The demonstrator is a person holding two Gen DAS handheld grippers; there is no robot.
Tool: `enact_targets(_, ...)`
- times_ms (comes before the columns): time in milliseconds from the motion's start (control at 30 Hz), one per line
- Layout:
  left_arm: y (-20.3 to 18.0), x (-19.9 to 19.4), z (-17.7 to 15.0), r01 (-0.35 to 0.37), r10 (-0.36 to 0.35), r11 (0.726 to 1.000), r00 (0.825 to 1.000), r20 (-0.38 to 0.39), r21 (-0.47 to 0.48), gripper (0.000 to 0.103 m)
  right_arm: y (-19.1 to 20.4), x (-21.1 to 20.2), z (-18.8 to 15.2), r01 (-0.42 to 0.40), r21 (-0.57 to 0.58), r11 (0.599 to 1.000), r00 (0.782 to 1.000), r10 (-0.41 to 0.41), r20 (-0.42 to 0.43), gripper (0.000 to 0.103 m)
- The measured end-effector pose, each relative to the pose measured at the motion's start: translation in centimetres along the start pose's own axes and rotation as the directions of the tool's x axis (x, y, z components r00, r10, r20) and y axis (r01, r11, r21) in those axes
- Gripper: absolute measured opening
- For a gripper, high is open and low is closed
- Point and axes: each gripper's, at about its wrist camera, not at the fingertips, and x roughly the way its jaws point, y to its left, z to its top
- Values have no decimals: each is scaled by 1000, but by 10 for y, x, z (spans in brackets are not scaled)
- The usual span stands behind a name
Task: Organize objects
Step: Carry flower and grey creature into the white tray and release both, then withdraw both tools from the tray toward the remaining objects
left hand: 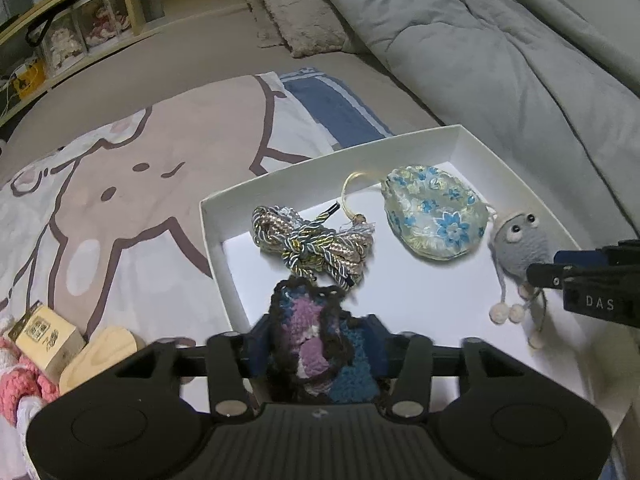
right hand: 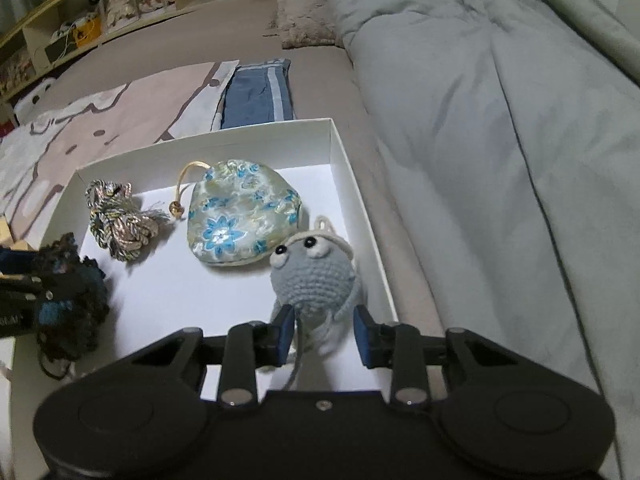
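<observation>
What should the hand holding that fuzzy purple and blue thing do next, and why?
Probably lower and let go. The left gripper is shut on the crocheted pouch above the white box, and the bare floor beneath it sits clear of the cord bundle.

Your left wrist camera sits low over the near left of the white box [left hand: 460,136], facing far and slightly right along its fingers. Your right wrist camera looks from the box's near right corner toward the far side. Both views share the box interior and the grey duvet [right hand: 500,120] beyond.
</observation>
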Motion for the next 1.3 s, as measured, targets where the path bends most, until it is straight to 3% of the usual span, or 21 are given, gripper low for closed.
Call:
enact_targets(33, 1, -3, 0, -4, 4, 1000, 1000, 4, -9, 67, 1, -3, 1, -8, 8, 1000, 1000, 8, 0, 40)
enact_targets(167, 5, -15, -1, 9, -9, 999, 1000, 3, -43, 69, 7, -16, 2, -31, 18, 999, 999, 30, 11, 52)
enact_targets(300, 6, -26, -2, 23, -23, 997, 1000, -3, -80, 80, 14, -33, 2, -35, 7, 999, 999, 34, 29, 65)
enact_targets(633, 1, -53, -14, 21, -21, 993, 1000, -1, -114, 99, 20, -63, -7, -20, -3, 1000, 998, 20, 56, 76)
enact_targets(833, 2, -62, -25, 22, -22, 992, 1000, 1, -122, 103, 15, -76, -18, -14, 16, 1000, 997, 13, 70, 81)
enact_targets(1100, 9, -70, -37, 21, -19, 990, 1000, 12, -139, 103, 19, -86, -29, 1, 0, 1000, 996, -1, 85, 100)
enact_targets(1300, 15, -71, -44, 24, -22, 988, 1000, 16, -150, 103, 21, -90, -32, 19, -8, 1000, 996, -18, 87, 103)
